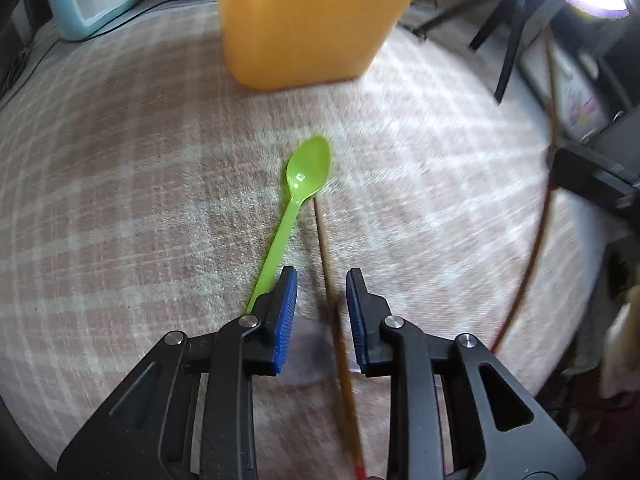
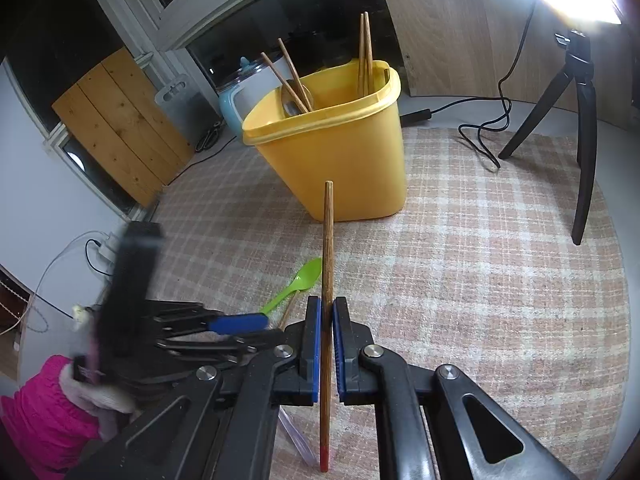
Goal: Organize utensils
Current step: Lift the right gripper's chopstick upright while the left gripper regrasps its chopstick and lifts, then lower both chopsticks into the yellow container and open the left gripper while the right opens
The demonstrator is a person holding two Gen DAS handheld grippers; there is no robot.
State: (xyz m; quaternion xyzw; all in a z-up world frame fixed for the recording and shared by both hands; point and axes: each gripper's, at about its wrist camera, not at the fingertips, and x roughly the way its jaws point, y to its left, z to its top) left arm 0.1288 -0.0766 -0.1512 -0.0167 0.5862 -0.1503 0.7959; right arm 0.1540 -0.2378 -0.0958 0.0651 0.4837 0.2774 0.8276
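Yellow bin, green spoon nearby, tripod

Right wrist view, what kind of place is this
Probably a home room set up for recording: a checked tablecloth bearing a yellow utensil bin, a tripod under a bright lamp, and a blue kettle behind.

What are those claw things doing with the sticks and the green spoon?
Someone is tidying utensils into the yellow bin, which already holds several chopsticks and a spoon. The right gripper is clamped on one wooden chopstick, pointing it toward the bin. The left gripper is open, low over the checked cloth, with another chopstick lying between its fingers. The green spoon lies on the cloth just beside it.
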